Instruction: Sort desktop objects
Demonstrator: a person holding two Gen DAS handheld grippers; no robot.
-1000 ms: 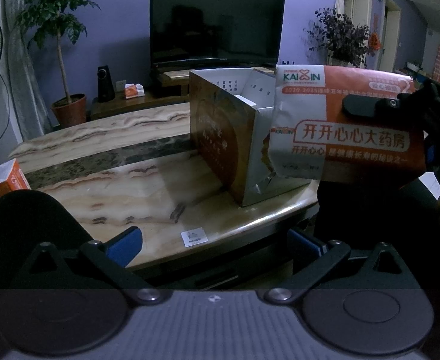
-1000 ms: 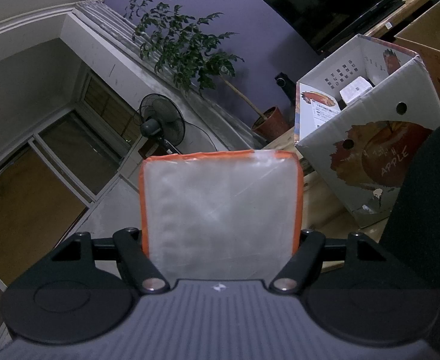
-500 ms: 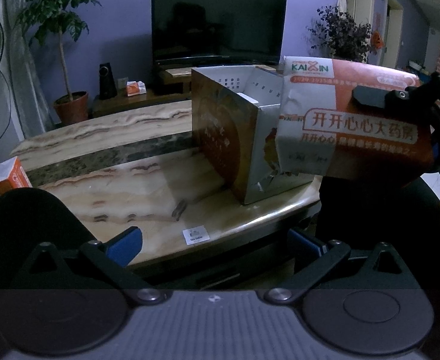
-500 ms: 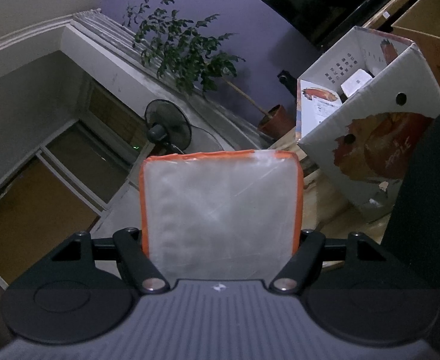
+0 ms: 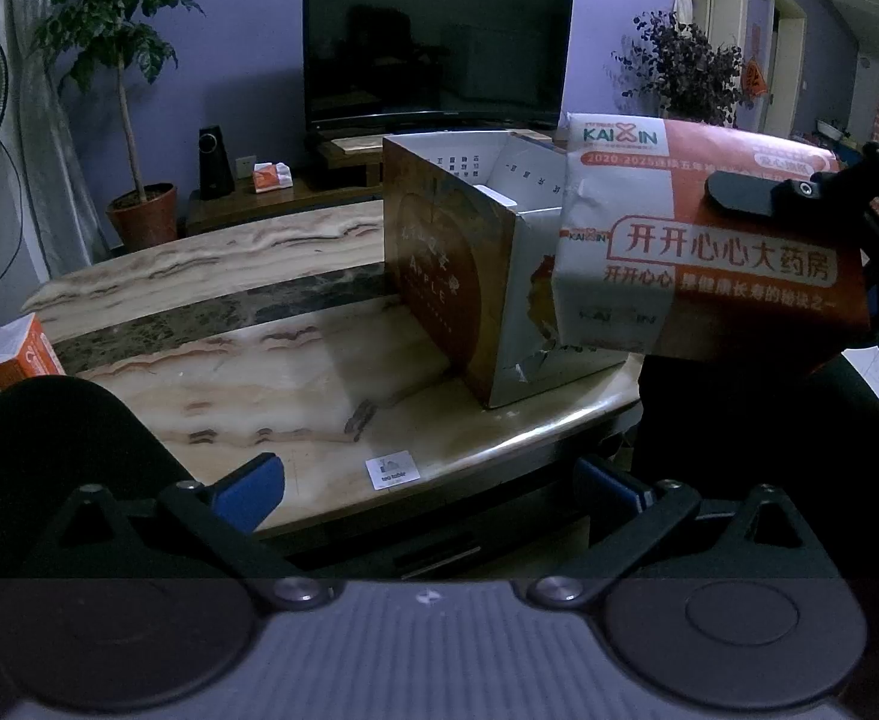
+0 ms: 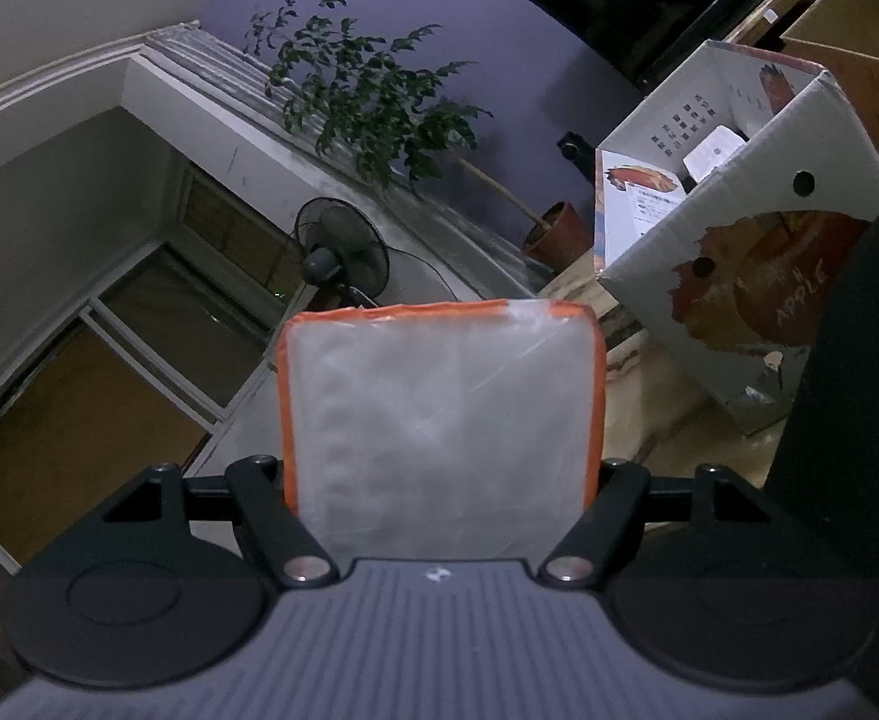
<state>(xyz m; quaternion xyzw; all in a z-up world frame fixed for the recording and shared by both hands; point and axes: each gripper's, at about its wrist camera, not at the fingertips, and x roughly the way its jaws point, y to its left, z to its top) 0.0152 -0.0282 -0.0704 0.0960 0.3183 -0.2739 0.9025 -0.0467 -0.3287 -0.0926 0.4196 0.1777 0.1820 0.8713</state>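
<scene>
My right gripper (image 6: 442, 420) is shut on an orange-and-white tissue pack (image 6: 439, 420), which fills the gap between its jaws. In the left wrist view the same pack (image 5: 709, 252) hangs in the air at the right, just in front of the open cardboard apple box (image 5: 439, 276), with one black finger (image 5: 745, 195) of the right gripper across its top. The box (image 6: 739, 252) stands on the marble table (image 5: 229, 372), with a white item (image 6: 715, 150) inside. My left gripper (image 5: 430, 489) is open and holds nothing, over the table's near edge.
A small orange box (image 5: 19, 354) sits at the table's left edge. A white label (image 5: 392, 471) is stuck near the front edge. Behind the table are a TV (image 5: 439, 42), a potted tree (image 5: 139, 210) and a fan (image 6: 343, 258). A dark chair back (image 5: 67, 456) rises at lower left.
The held pack has tilted slightly and edged up and right beside the box. The left gripper has kept still.
</scene>
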